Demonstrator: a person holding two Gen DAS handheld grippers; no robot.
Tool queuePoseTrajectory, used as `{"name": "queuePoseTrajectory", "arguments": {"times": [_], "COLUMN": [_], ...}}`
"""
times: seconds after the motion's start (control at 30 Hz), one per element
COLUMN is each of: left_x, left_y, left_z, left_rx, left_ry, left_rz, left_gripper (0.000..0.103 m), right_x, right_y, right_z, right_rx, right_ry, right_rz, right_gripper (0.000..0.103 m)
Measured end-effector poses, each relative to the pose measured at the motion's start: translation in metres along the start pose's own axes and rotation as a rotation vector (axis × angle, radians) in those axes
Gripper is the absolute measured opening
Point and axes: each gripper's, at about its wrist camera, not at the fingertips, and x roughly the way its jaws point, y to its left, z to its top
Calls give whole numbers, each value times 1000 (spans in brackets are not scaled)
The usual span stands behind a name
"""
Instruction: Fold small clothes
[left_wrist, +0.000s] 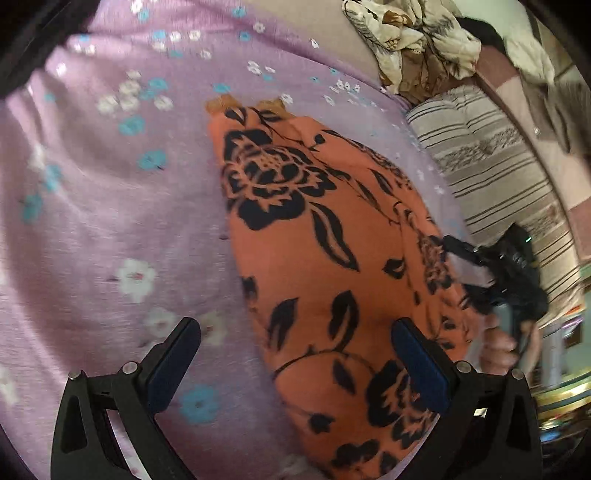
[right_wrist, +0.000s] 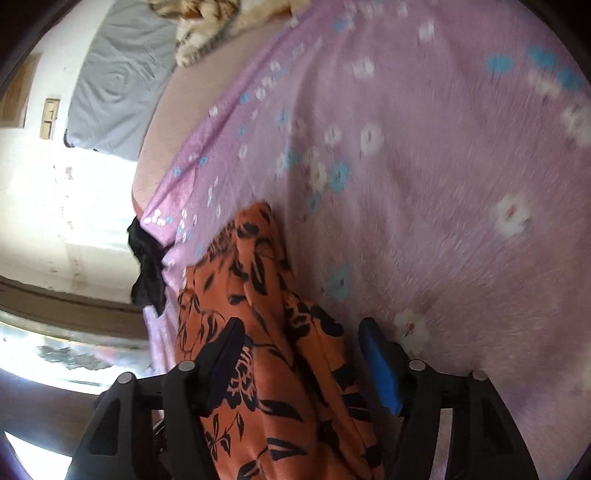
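An orange garment with a black flower print (left_wrist: 314, 229) lies lengthwise on the purple flowered bedsheet (left_wrist: 110, 206). My left gripper (left_wrist: 295, 328) hovers open over its near end, one finger above the sheet and the other above the fabric. In the left wrist view the right gripper (left_wrist: 463, 266) sits at the garment's right edge, held by a hand (left_wrist: 498, 343). In the right wrist view the garment (right_wrist: 266, 332) is bunched into folds between the fingers of the right gripper (right_wrist: 301, 328). The blue pad (right_wrist: 380, 365) stands clear of the cloth, so the gripper is open.
A striped cushion (left_wrist: 491, 166) and a crumpled cream and brown cloth (left_wrist: 413, 40) lie at the far right of the bed. A grey pillow (right_wrist: 118, 81) rests at the far end. A black cloth (right_wrist: 147, 266) hangs at the bed's edge beside the garment.
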Motion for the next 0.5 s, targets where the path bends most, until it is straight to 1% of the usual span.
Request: {"name": "queuePoseTrajectory", "arguments": {"times": [0.07,0.1,0.13,0.2,0.27,0.3,0.33,0.37,0.4,0.43,0.47,0.5], "left_x": [9,13,16,22,28,29,29,29,28,27,26,24], "left_y": [-7,-13,-19,-28,-36,-37,-37,-35,-35,-32,-31,-32], "left_z": [4,6,7,8,7,8,9,11,11,12,13,13], "left_rx": [26,45,61,87,118,122,112,92,73,61,49,47], "left_ry": [6,14,21,51,49,45,41,33,22,15,9,2], "left_rz": [-2,9,3,-26,7,11,3,-8,-14,-14,-9,-4], "left_gripper": [103,103,103,103,103,103,103,102,98,96,91,87], "right_x": [2,3,6,15,26,33,40,44,46,48,50,50], "right_y": [1,1,3,11,21,25,30,36,42,46,47,47], "right_z": [-1,-1,-3,-6,-9,-11,-13,-16,-18,-20,-20,-21], "right_rx": [-19,-29,-49,-98,-128,-130,-142,-168,-189,-197,-192,-187], "right_ry": [10,17,21,33,58,70,71,58,48,41,40,34], "right_rz": [47,68,80,75,110,122,104,68,49,44,39,27], "right_gripper": [76,76,76,76,77,76,75,73,72,65,59,57]}}
